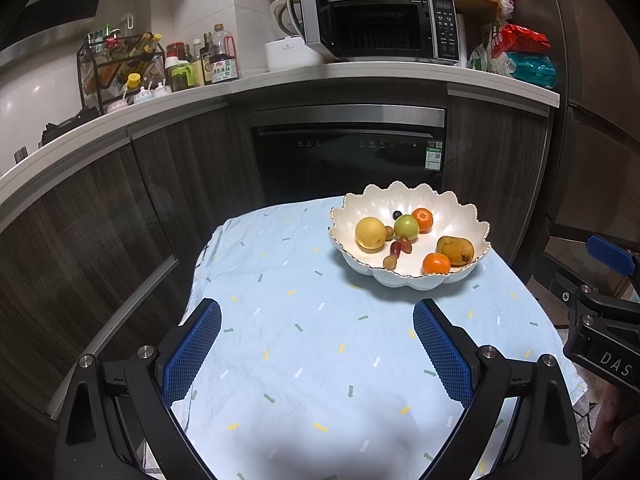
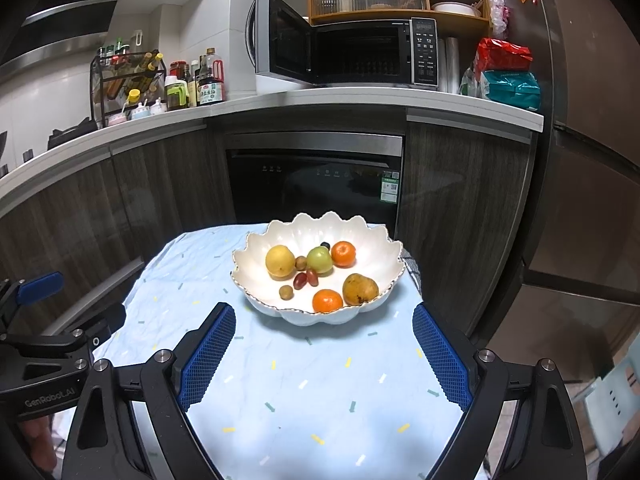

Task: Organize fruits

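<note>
Fruits lie gathered in scalloped bowl (image 2: 320, 236) on desk (image 2: 304, 392); left tool (image 1: 316, 344) and right tool (image 2: 324, 344), both spread apart and empty, should approach from above, taking one piece at a time.

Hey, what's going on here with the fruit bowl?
A person holds two handheld grippers over a table with a blue cloth. Both the left gripper and the right gripper are open and hold nothing, short of the white scalloped bowl. All the fruit sits in it: a yellow fruit, a green one, two oranges, a mango and small grapes.
</note>
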A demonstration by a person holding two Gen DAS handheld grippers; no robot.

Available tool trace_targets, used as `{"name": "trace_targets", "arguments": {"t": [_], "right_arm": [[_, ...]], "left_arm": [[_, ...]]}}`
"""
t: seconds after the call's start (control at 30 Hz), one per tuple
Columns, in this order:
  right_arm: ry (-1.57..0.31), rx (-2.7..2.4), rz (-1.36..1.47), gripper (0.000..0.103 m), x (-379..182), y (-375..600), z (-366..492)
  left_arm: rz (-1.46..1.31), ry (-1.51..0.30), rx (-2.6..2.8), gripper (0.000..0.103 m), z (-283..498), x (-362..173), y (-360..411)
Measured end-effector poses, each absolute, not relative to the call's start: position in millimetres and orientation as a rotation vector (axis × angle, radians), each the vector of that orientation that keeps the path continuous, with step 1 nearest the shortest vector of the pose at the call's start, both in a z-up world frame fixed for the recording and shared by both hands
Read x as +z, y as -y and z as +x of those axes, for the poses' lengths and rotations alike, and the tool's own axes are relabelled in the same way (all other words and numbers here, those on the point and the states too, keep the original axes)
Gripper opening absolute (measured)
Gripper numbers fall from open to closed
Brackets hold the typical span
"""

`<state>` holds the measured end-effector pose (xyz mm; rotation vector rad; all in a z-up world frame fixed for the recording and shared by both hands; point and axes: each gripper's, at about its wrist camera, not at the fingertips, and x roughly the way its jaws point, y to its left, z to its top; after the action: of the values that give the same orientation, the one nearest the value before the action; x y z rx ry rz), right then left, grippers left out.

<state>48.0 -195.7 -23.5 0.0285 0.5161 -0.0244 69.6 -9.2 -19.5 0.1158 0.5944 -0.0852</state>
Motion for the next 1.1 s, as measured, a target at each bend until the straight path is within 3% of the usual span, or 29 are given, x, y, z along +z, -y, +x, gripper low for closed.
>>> {"name": "trace_targets", "arguments": {"t": [1.1], "right_arm": [[-0.497,-0.029,0.039,0.091,-22.5,195.4,42.7]], "left_arm": [[0.106,-0.585,-0.083,0.101,65.8,-18.0,10.4]]}}
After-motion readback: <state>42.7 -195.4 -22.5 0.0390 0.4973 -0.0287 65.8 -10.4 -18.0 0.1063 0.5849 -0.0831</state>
